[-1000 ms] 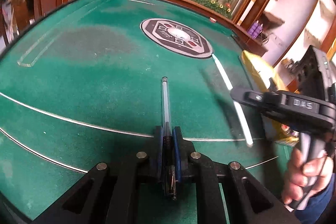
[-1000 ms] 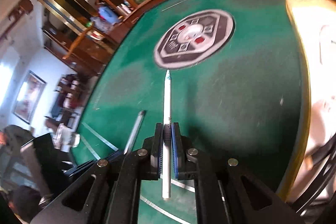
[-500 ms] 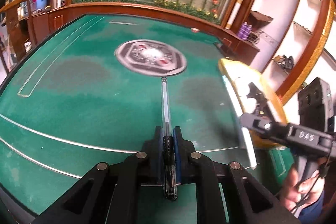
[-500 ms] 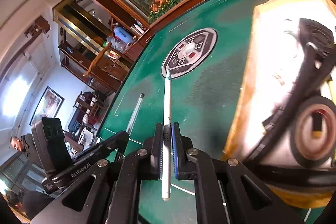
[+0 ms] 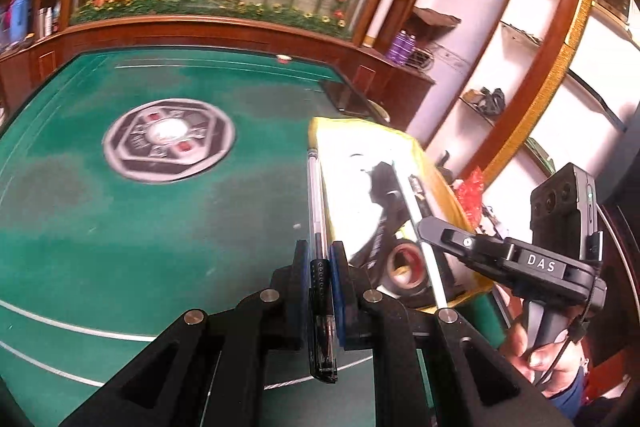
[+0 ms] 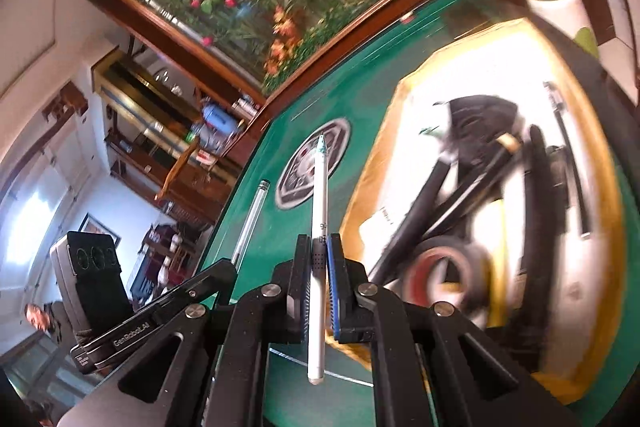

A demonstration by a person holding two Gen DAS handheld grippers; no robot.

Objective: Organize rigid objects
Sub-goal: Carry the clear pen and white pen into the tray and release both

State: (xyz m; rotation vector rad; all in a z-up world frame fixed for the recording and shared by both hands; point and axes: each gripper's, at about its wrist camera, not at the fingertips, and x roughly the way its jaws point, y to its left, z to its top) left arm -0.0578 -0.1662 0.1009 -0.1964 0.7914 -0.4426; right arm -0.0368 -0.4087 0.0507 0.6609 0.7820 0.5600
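Note:
My left gripper (image 5: 319, 259) is shut on a clear-barrelled pen (image 5: 314, 203) with a black grip, held above the green felt table (image 5: 160, 227); the pen's tip reaches the near-left edge of a yellow-rimmed tray (image 5: 440, 183). My right gripper (image 6: 319, 255) is shut on a white pen (image 6: 319, 195) with a pale teal tip, pointing forward just left of the same tray (image 6: 372, 163). Over the tray's near corner, the left wrist view shows the right gripper (image 5: 424, 227) with that white pen (image 5: 432, 271). The left gripper (image 6: 230, 267) and its clear pen (image 6: 252, 219) appear at lower left in the right wrist view.
The tray holds a tape roll (image 5: 404, 267) with a red core, black cords (image 6: 460, 163) and other dark items. A round grey emblem (image 5: 168, 143) marks the table's middle. A white cup (image 6: 560, 7) stands beyond the tray. Wooden rails and shelves border the table.
Both grippers have carried their pens rightwards and a little upwards, from over the bare felt to the tray's edge. The tray and its contents now fill much more of both views.

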